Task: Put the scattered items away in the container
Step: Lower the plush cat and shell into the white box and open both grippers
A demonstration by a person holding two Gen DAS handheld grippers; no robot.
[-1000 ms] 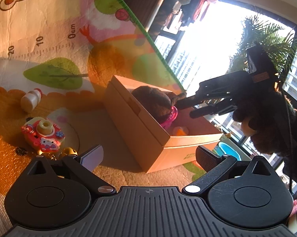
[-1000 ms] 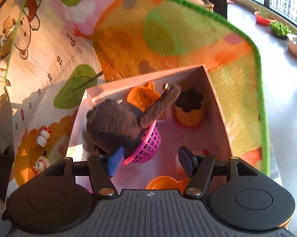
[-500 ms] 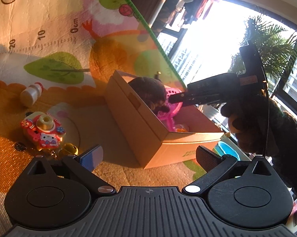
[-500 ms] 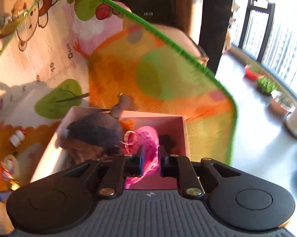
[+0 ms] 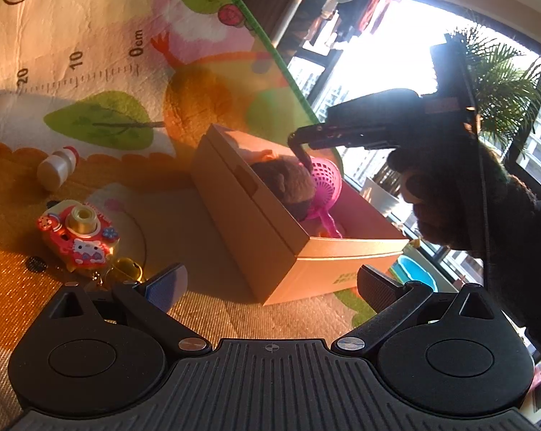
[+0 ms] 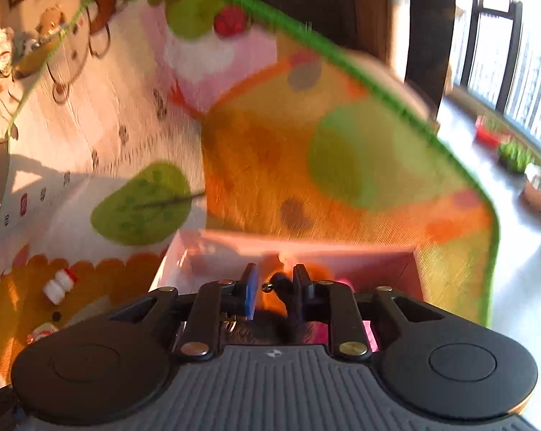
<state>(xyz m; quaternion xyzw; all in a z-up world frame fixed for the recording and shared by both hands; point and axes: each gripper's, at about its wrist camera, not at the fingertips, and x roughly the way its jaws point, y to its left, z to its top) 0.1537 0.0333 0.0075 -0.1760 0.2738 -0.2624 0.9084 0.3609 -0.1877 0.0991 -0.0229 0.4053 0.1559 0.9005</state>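
- Left tool [image 5: 270, 283] nearest, spread wide and holding nothing, hovering low over the colourful cartoon-printed play mat [image 5: 101, 72].
- Just beyond its left finger, a small gold metal bell [image 5: 126, 265], touching or nearly touching the red plastic toy camera with a cat face [image 5: 79, 237]. Both lying loose on the mat, outside the container.
- Toy camera: probably hard, light and hollow, with smooth glossy faces. Best pinched across the flat body from side to side, clear of the round lens stub. Bell likely to roll and slip if nudged.
- Farther left, a small white plastic bottle with a red cap [image 5: 56, 168], on its side and well apart from the camera. Light and round, so inclined to roll away; better gripped across the middle of the body.
- Mid-distance, the open brown cardboard box [image 5: 256, 222] standing on the mat, already holding a brown plush toy [image 5: 284, 183] and a pink perforated plastic basket [image 5: 328, 183] touching it.
- Plush soft and squashy, no risk in a firm squeeze; a thin limb gives an easy hold but lets the body swing.
- Right tool [image 6: 275, 287] over the box, fingers drawn close about a dark plush limb. Blurred view: cannot tell whether pinching it or already loose of it.
- Judged from this: camera, bell and bottle not yet tidied.
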